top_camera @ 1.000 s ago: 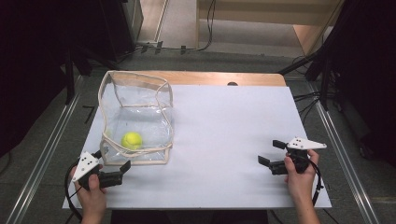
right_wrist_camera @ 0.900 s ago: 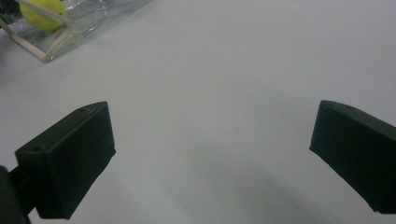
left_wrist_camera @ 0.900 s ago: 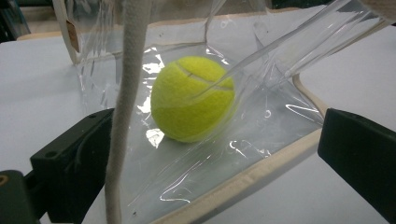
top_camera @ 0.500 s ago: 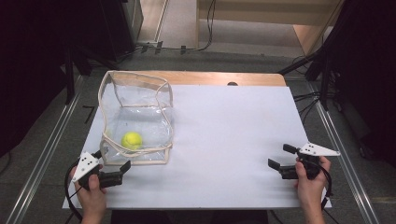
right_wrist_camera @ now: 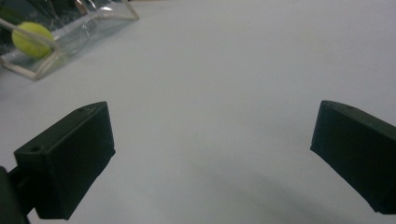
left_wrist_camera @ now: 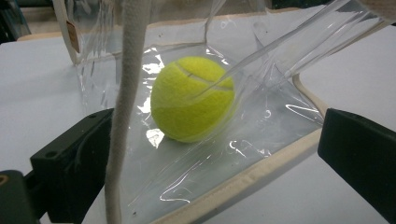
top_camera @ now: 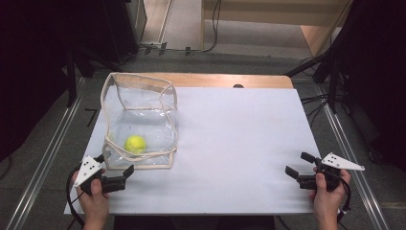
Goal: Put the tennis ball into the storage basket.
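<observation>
A clear plastic bag (top_camera: 143,103) with beige trim stands open at the table's left. A yellow tennis ball (top_camera: 135,143) lies inside it near the front corner. My left gripper (top_camera: 115,165) is open at the bag's near edge, with a jaw on either side of that corner. In the left gripper view the ball (left_wrist_camera: 192,99) sits close ahead behind the plastic, the beige trim (left_wrist_camera: 243,179) runs between the jaws, and a beige strap (left_wrist_camera: 126,102) hangs in front. My right gripper (top_camera: 298,164) is open and empty near the table's front right corner. In its own view the right gripper (right_wrist_camera: 212,154) faces bare white table.
The white table top (top_camera: 239,143) stretches between the two grippers. A wooden strip (top_camera: 215,80) runs along the back edge with a small dark object (top_camera: 238,86) on it. In the right gripper view the bag (right_wrist_camera: 84,28) and ball (right_wrist_camera: 31,39) lie far off at upper left.
My right gripper has moved to the right and closer to the table's front edge. The left gripper, the bag and the ball have stayed put.
</observation>
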Demonstrator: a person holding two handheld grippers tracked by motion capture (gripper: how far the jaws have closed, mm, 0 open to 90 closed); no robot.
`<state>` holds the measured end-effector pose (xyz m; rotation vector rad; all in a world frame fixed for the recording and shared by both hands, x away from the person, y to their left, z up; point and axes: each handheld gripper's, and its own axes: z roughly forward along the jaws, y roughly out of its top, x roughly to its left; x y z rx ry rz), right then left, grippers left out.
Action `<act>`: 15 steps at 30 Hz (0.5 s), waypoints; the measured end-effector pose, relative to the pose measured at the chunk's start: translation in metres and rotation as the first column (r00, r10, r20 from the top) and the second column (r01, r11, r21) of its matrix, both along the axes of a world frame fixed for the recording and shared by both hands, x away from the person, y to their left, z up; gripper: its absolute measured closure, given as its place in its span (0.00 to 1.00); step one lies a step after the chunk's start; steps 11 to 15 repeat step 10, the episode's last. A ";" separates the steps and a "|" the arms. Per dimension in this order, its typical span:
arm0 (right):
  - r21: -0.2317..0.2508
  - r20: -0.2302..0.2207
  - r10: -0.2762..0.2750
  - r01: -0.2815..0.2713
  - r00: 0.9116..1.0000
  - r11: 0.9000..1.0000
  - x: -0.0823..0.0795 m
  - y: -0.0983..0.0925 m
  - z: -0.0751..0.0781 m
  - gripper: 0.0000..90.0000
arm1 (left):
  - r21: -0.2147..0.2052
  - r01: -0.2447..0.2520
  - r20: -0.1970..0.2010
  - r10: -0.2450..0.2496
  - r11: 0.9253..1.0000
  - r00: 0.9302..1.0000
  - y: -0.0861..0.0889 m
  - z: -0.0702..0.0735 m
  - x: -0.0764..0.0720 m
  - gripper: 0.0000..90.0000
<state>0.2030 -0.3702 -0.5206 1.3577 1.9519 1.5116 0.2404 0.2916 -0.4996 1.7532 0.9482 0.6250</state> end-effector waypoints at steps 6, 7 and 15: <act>0.012 0.031 -0.029 0.029 0.999 1.000 -0.003 -0.002 -0.002 0.00 | -0.003 0.002 -0.003 -0.002 1.000 1.000 0.001 0.000 0.000 0.00; 0.003 0.031 -0.027 0.027 0.999 1.000 -0.003 -0.001 -0.003 0.00 | -0.004 0.002 -0.004 -0.002 1.000 1.000 0.001 0.000 0.000 0.00; 0.014 0.029 -0.031 0.031 0.999 0.999 -0.003 -0.001 -0.004 0.00 | -0.010 0.003 -0.006 -0.003 1.000 1.000 0.001 0.000 0.001 0.00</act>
